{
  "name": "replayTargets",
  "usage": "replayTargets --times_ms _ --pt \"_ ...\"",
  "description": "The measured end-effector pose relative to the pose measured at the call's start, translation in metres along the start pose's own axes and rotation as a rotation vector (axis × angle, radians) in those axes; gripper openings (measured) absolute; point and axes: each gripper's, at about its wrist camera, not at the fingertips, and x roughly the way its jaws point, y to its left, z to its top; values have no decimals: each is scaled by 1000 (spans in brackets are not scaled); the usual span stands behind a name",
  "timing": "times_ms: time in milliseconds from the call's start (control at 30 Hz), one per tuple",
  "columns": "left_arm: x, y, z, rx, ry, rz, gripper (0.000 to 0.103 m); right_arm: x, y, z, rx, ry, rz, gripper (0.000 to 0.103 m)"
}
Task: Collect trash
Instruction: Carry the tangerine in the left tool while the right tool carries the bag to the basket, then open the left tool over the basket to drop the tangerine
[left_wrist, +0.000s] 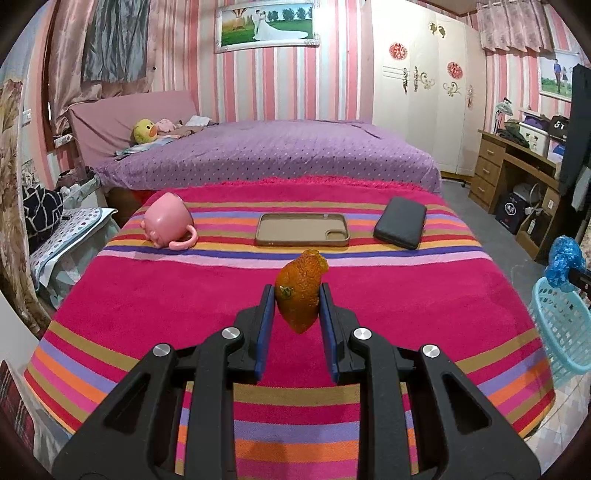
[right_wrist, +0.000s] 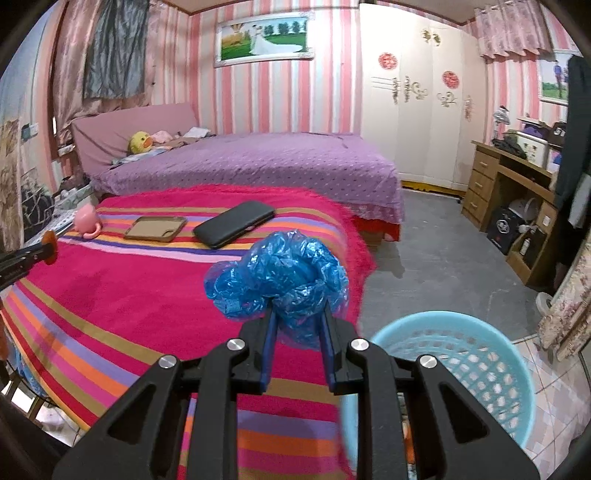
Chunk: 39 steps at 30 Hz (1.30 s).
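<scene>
Risks, biggest first. Basket (right_wrist: 454, 369) sits off the blanket (left_wrist: 184, 295) edge, low right of the right gripper (right_wrist: 298, 317), whose jaws are pinched on the crumpled blue bag (right_wrist: 280, 273). Bag is bulky and light, so a release short of the rim could drop it on the floor. Left gripper (left_wrist: 297, 295) is clamped narrow on the peel (left_wrist: 301, 291), above the blanket and well apart from the basket; the grip is edge-on, so the peel could slip.

No text, brand or number can be read with certainty in either view. A dark bag (left_wrist: 557, 125) on the desk (left_wrist: 517, 155) bears pale marks too blurred to make out. A dark box (right_wrist: 504, 225) under the desk carries a small, illegible white emblem.
</scene>
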Motion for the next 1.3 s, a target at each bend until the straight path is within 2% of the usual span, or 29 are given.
replayTargets --times_ms 167,267,467,667,833,1033,1300 --pt "-5 -25 7 41 -24 -22 23 -11 -37 -2 41 -20 -45 22" --pt "-3 -53 11 71 -28 -45 23 -19 -66 -6 84 -30 -73 22" --pt "3 -132 16 97 -33 -157 23 -26 -109 -16 111 -31 -136 22" --pt "13 -221 4 169 -12 -252 23 -30 -155 -38 160 -2 -210 22" --pt "22 -285 -12 202 25 -332 23 -30 -173 -50 178 15 -242 22" --pt "31 -344 -29 246 47 -381 23 -26 -185 -60 198 33 -264 22" --pt "42 -373 -31 276 57 -398 26 -23 -191 -61 212 29 -274 22"
